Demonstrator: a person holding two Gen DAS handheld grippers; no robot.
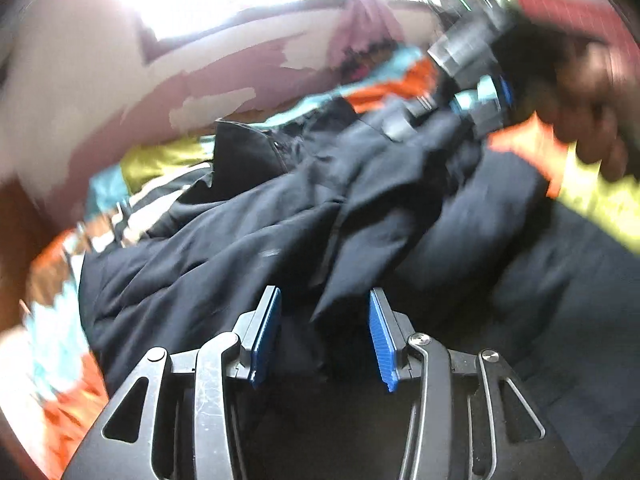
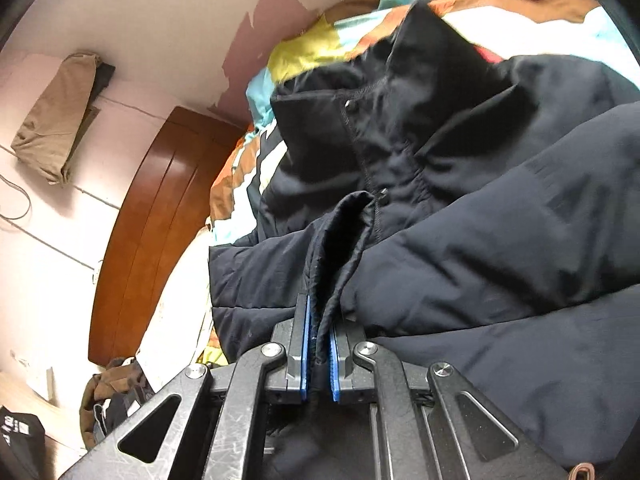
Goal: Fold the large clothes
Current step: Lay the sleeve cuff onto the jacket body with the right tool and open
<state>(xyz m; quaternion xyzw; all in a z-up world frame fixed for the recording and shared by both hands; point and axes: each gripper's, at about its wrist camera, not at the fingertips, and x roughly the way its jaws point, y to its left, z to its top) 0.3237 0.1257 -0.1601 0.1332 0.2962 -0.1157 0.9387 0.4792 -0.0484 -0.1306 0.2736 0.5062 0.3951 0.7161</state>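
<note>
Black padded jacket [image 1: 248,240] lies crumpled on a bed covered by a patchwork quilt of orange, teal, yellow and white [image 1: 160,160]. Left hand-held gripper [image 1: 324,336] hovers over the dark fabric, blue pads partly apart and pressing nothing. Right hand-held gripper [image 2: 319,354] is clamped on a fold of the jacket's front edge, below the collar [image 2: 400,80]. Beyond, a brown wooden headboard [image 2: 148,220] meets a peeling pink wall [image 2: 160,20].

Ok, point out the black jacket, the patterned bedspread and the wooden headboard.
black jacket [image 2: 480,208], right wrist view, quilted body panel.
patterned bedspread [image 2: 304,52], right wrist view, yellow patch.
wooden headboard [image 2: 148,224], right wrist view, middle of panel.
</note>
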